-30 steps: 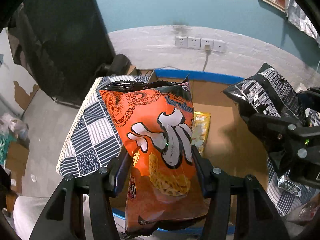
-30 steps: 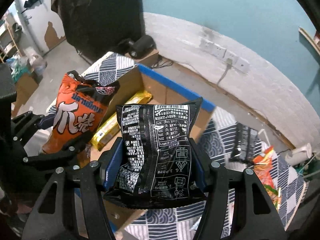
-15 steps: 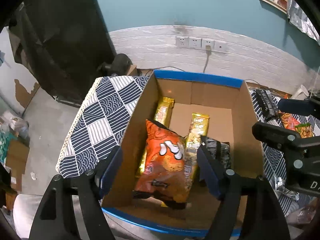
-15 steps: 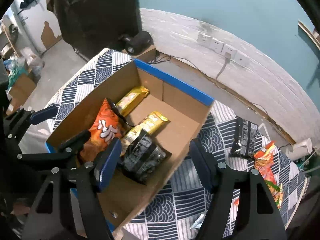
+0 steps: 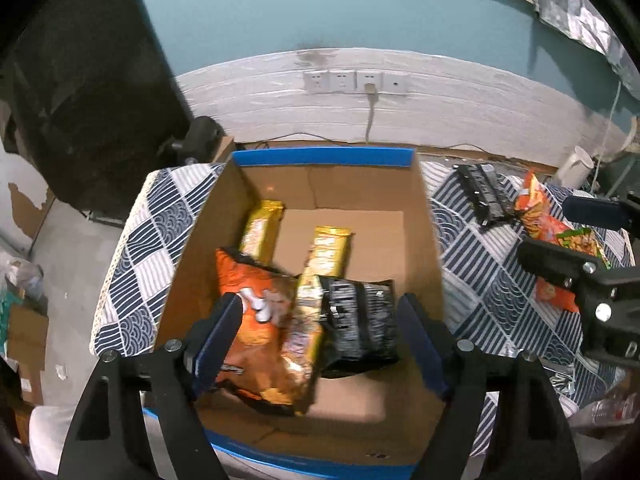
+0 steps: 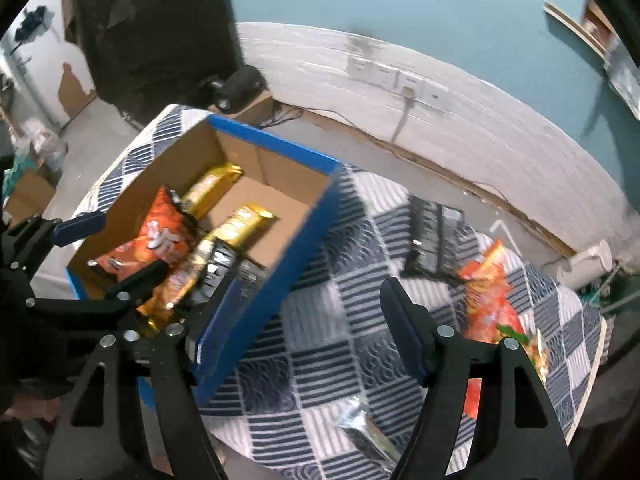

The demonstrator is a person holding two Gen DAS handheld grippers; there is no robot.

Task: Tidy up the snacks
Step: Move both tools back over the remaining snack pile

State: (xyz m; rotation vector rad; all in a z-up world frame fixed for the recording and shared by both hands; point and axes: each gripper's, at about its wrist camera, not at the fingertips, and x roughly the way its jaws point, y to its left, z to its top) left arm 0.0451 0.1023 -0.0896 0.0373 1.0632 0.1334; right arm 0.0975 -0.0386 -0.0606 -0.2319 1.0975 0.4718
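- Both snack bags have been let go since a second ago: the orange snack bag [image 5: 260,320] and the black snack bag [image 5: 360,320] now lie side by side on the floor of the cardboard box [image 5: 424,216], at its near end.
- The left gripper [image 5: 320,344] has just been opening; its jaws stand wide and empty above the box, with both bags seen between them but not touched.
- The right gripper [image 6: 308,320] has just been opening too. Its jaws are wide and empty, and it has been swung away from the box toward 3 o'clock, over the patterned tablecloth [image 6: 320,360].
- Two gold wrapped packs [image 5: 328,248] lie in the box beyond the bags, toward 12 o'clock.
- Snacks are left outside the box on the table: a black pack [image 6: 434,240] at 1 o'clock in the right wrist view, an orange bag [image 6: 488,300] at 3 o'clock, and a silvery wrapper [image 6: 360,428] at 6 o'clock.
- The task is judged part done; the loose snacks on the cloth are likely the next to be collected.
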